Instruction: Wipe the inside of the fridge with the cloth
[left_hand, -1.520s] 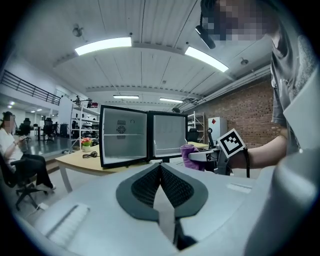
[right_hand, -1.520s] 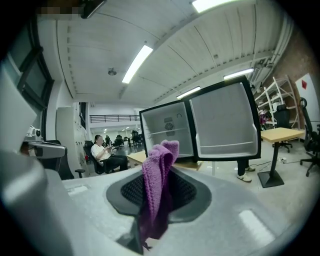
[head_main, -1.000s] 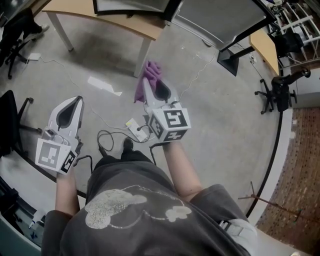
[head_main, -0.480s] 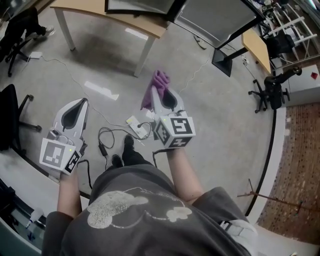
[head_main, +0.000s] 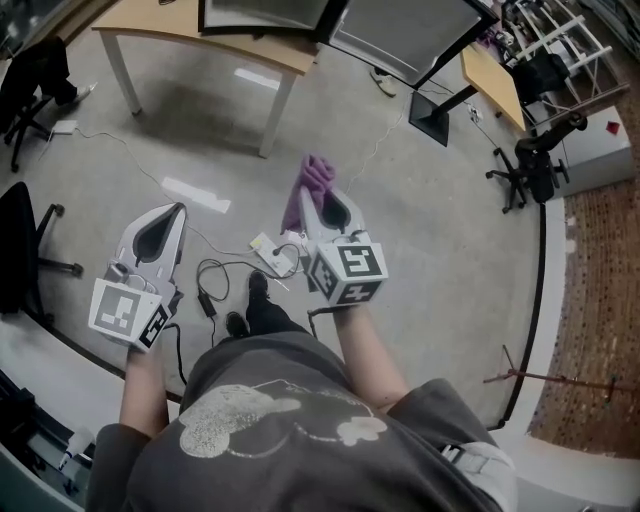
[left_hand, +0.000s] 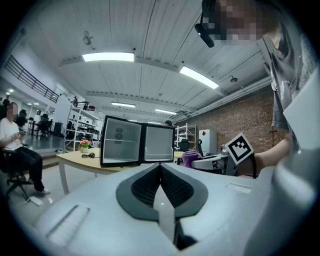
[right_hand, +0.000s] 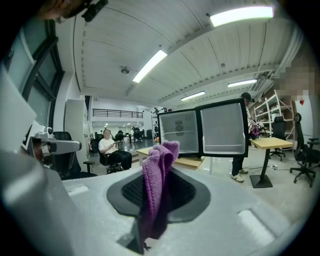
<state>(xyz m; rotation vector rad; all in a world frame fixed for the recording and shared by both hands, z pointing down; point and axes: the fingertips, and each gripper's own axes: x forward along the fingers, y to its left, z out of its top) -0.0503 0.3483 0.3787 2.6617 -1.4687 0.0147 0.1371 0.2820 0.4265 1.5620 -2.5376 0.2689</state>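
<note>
A purple cloth (head_main: 310, 182) hangs from my right gripper (head_main: 322, 196), which is shut on it at waist height over the floor. In the right gripper view the cloth (right_hand: 157, 182) stands up between the jaws. The black mini fridge (right_hand: 179, 132) sits on a wooden table (head_main: 180, 22) ahead, its door (right_hand: 223, 128) swung open. My left gripper (head_main: 171, 210) is held level to the left, jaws shut with nothing in them. The left gripper view shows the fridge (left_hand: 121, 141) a few steps away and the right gripper (left_hand: 216, 161) with the cloth (left_hand: 190, 157).
Cables and a small power box (head_main: 268, 250) lie on the concrete floor by my feet. Office chairs (head_main: 20, 240) stand at the left and far right. A second table (right_hand: 270, 144) stands right of the fridge. A person (right_hand: 112, 152) sits far off.
The head view has shifted a little, so the table and fridge sit slightly differently at the top. Both grippers keep their pose, and the cloth stays in the right one.
</note>
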